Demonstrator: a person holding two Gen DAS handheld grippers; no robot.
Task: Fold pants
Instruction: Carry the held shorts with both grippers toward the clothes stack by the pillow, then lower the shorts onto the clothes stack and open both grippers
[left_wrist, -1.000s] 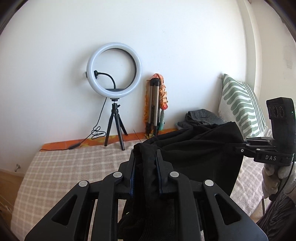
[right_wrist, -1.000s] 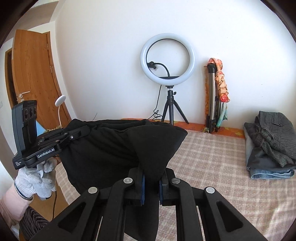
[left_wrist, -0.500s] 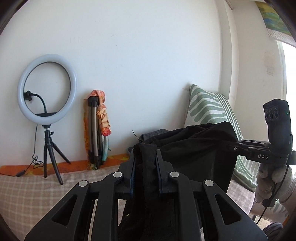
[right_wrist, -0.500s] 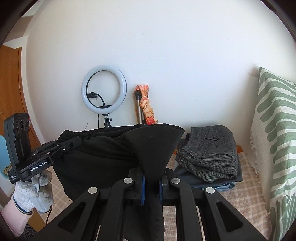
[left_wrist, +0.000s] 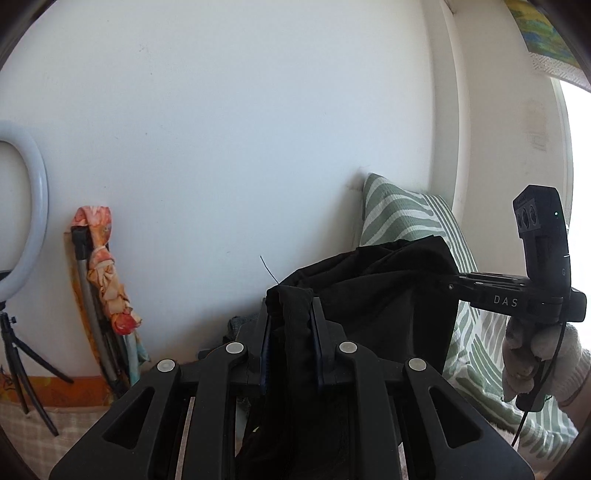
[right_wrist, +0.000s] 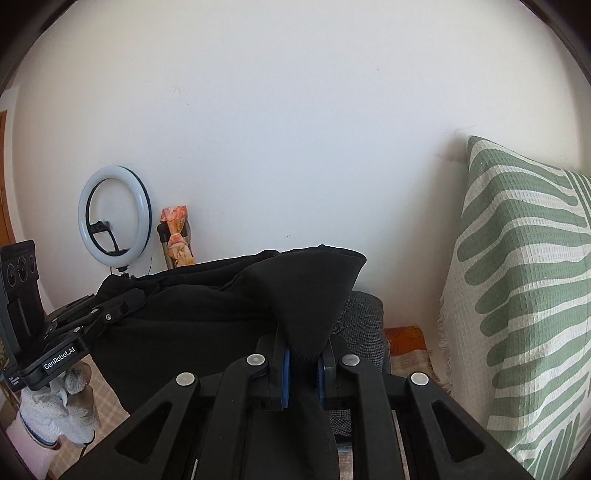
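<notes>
Both views have swung right since a second ago: the ring light (right_wrist: 114, 216) now sits far left and the green striped pillow (right_wrist: 524, 295) fills my right side. My left gripper (left_wrist: 290, 325) is pinching a bunched edge of the black pants (left_wrist: 376, 295), and my right gripper (right_wrist: 304, 363) is pressed together on another corner of them, so the cloth hangs stretched between the two, off the bed. A folded tripod wrapped in orange cloth (left_wrist: 101, 280) leans on the wall. Grey folded clothes (right_wrist: 360, 317) lie just behind the raised pants (mostly hidden by them), beside the pillow. A gloved hand (left_wrist: 532, 358) holds the right gripper.
</notes>
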